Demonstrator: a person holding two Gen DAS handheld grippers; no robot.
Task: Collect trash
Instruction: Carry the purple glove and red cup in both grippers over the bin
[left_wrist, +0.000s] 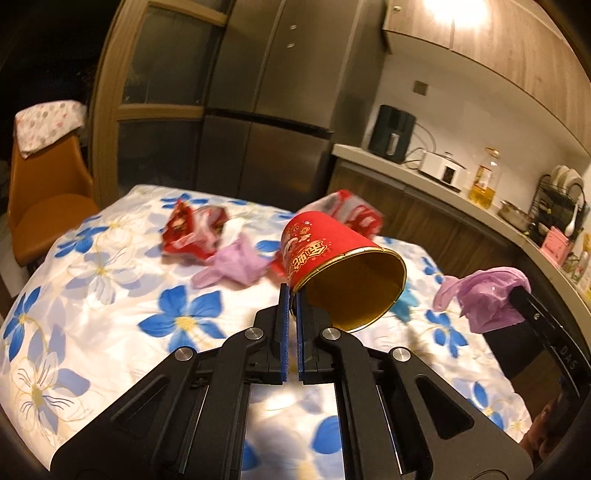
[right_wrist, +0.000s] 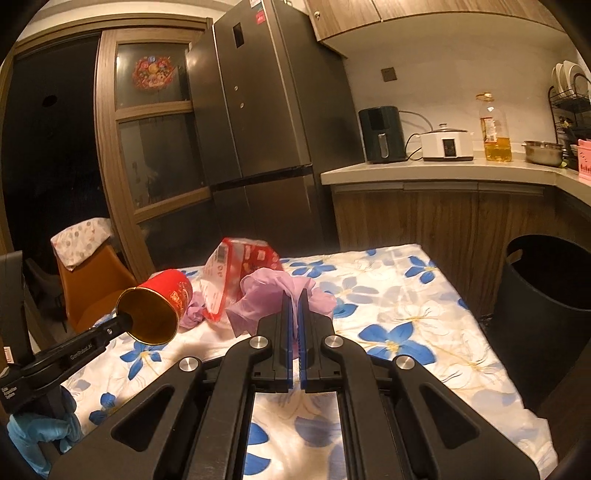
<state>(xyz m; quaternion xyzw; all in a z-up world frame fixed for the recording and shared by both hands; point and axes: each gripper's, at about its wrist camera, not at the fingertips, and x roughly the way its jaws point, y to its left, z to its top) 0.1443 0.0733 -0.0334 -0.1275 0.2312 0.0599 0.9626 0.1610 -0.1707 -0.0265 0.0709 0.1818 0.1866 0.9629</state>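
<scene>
2 claws clenched: left claw (left_wrist: 291, 295) on red cup (left_wrist: 332, 254), right claw (right_wrist: 294, 301) on purple glove (right_wrist: 266, 291); floral-clothed counter (right_wrist: 406, 295), fridge (right_wrist: 258, 110), black bin (right_wrist: 546, 295).

table (right_wrist: 424, 314) at centre. cup (right_wrist: 159, 306) at 9 o'clock above it, wrapper (right_wrist: 236, 273) at 11 behind the cup. bin (right_wrist: 546, 314) at 3, beside the table. fridge (right_wrist: 266, 129) at 12, behind the table.

Both wrist cameras look forward and slightly down along their fingers, close over the flowered table (left_wrist: 110, 280) (right_wrist: 424, 295). Both views share the fridge (left_wrist: 273, 110) (right_wrist: 258, 129) at twelve o'clock and the counter (left_wrist: 424, 181) (right_wrist: 443, 171) at two.
</scene>
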